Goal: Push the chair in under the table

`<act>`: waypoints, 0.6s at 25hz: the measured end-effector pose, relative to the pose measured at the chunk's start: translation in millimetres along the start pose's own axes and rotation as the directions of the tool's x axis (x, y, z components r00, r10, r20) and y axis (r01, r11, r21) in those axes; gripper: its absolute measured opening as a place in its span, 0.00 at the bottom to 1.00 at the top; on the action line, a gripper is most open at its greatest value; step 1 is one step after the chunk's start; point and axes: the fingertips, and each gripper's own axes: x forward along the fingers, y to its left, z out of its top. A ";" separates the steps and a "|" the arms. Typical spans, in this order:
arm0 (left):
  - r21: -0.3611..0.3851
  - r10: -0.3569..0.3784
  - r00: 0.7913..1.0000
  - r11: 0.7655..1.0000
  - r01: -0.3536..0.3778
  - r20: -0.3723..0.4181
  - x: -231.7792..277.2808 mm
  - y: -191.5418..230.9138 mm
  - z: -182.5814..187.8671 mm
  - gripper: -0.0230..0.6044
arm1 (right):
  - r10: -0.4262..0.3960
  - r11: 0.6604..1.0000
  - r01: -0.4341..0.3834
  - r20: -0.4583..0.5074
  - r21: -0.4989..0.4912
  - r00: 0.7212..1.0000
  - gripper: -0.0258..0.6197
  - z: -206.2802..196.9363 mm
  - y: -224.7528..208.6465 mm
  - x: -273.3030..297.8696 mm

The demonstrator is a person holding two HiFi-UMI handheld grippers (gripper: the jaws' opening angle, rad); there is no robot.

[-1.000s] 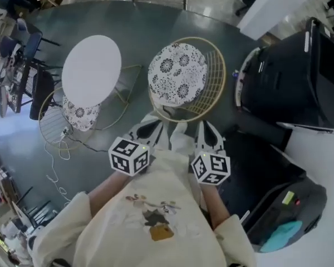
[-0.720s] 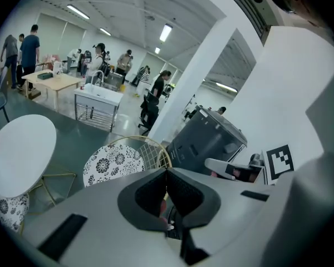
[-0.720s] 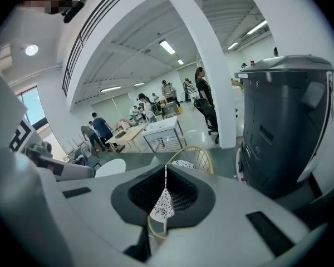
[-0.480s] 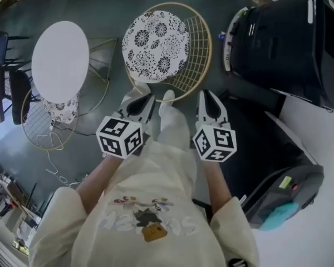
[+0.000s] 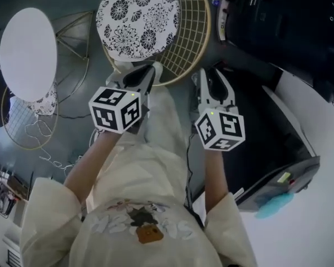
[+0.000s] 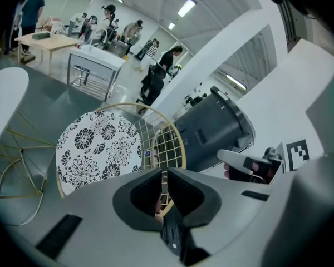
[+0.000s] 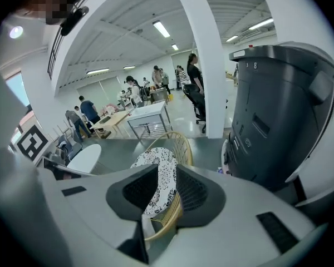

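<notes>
Left gripper (image 5: 148, 70) nearer chair (image 5: 138, 20) (wire-backed)

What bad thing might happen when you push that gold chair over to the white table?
1. The chair has a thin wire back. The right gripper is opening with the rim in line with its gap but nothing clamped, and the left gripper is shut, so a push may slip off.
2. Another chair already sits under the table; the two might bump.
3. A white cable lying near them could snag a leg.
</notes>
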 end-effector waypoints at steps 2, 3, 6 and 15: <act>-0.011 -0.016 1.000 1.000 0.016 -0.017 15.0 7.0 -5.9 0.06 | -0.019 1.000 0.019 -0.013 0.015 1.000 0.17 -5.6 -7.9 5.7; -0.013 -0.026 0.999 1.000 0.026 -0.026 23.1 11.1 -8.1 0.07 | -0.024 0.999 0.024 -0.017 0.023 1.000 0.17 -8.4 -10.4 10.0; -0.036 -0.042 0.998 0.999 0.040 -0.040 46.0 24.0 -16.3 0.12 | -0.027 0.999 0.027 -0.040 0.017 0.999 0.18 -20.5 -13.3 24.6; -0.141 -0.155 0.982 0.980 0.139 -0.106 110.3 39.3 -43.7 0.20 | -0.055 0.998 0.055 -0.080 0.004 0.995 0.23 -39.0 -21.8 61.3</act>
